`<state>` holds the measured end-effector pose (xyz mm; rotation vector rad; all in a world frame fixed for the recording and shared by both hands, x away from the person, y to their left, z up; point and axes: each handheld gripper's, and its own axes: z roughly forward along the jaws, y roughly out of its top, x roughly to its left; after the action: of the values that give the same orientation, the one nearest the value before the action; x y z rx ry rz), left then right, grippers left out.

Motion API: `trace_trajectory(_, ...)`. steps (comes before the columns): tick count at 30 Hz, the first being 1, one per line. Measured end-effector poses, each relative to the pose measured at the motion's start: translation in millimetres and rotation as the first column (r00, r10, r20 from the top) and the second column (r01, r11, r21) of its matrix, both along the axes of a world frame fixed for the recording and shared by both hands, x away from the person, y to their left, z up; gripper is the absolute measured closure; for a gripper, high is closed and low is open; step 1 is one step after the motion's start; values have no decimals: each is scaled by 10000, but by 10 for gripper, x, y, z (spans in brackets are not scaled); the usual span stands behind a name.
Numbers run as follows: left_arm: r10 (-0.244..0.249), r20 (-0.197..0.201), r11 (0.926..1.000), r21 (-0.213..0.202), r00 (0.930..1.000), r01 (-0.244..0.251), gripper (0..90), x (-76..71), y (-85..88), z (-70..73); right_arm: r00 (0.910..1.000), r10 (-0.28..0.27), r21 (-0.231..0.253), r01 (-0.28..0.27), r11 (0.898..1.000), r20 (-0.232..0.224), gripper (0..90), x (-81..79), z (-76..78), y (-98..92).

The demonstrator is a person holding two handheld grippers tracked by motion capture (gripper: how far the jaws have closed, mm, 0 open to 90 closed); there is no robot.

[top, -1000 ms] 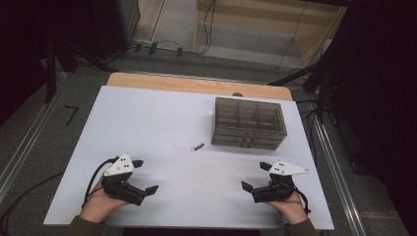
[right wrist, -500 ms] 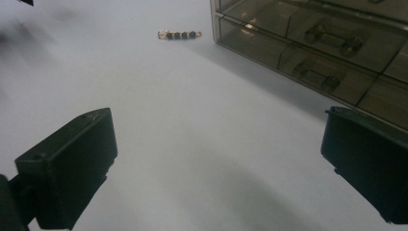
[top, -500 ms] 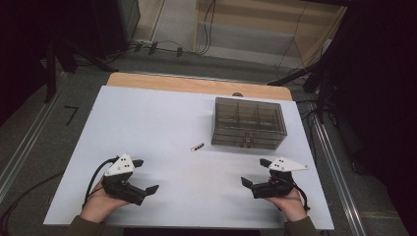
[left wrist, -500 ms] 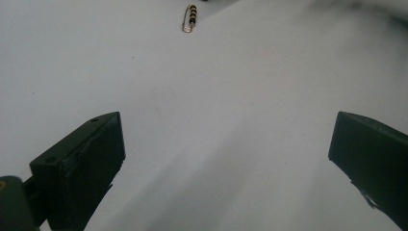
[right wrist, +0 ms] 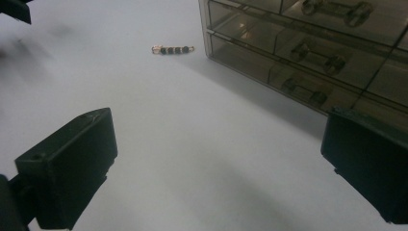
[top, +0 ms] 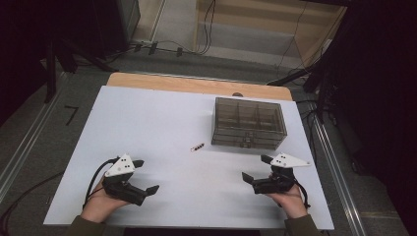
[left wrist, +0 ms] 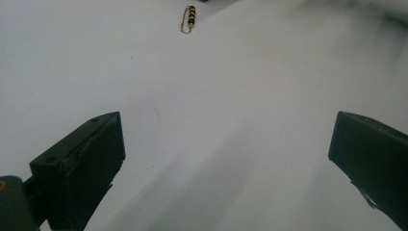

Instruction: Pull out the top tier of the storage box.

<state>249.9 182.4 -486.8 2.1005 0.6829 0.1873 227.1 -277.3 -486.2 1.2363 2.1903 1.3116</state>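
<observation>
A small beaded pin (top: 197, 147) lies on the white table (top: 147, 118), just left of a smoky clear drawer box (top: 248, 123). The same pin (left wrist: 189, 18) sits far ahead in the left gripper view, and the pin (right wrist: 172, 49) lies beside the drawer box (right wrist: 308, 43) in the right gripper view. My left gripper (top: 145, 175) rests open at the near left, held by a hand. My right gripper (top: 256, 168) stands open at the near right, in front of the box. Both are empty, with jaws spread wide.
The drawer box has several closed drawers with dark handles (right wrist: 312, 91). A wooden strip (top: 196, 86) borders the table's far edge. Cables (top: 162, 46) run over the floor behind the table, and metal rails (top: 334, 162) flank its sides.
</observation>
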Motion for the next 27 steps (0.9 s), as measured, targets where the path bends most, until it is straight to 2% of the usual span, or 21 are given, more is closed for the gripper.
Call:
trace_trajectory(9, -34, 16, 10000, -52, 10000, 34, 0, -3, -1, 0, 10000, 29, -1, -29, 10000, 34, 0, 50, 18, 27)
trace_trajectory(15, -144, 56, 9999, 94, 9999, 143, 0, -11, -21, -5, 10000, -10, -22, 10, 10000, 17, 0, 52, 22, 18)
trace_trajectory(27, -146, 39, 9998, 95, 9999, 145, 0, -9, -20, -6, 10000, -15, -148, 15, 9999, 49, 0, 107, 39, 26)
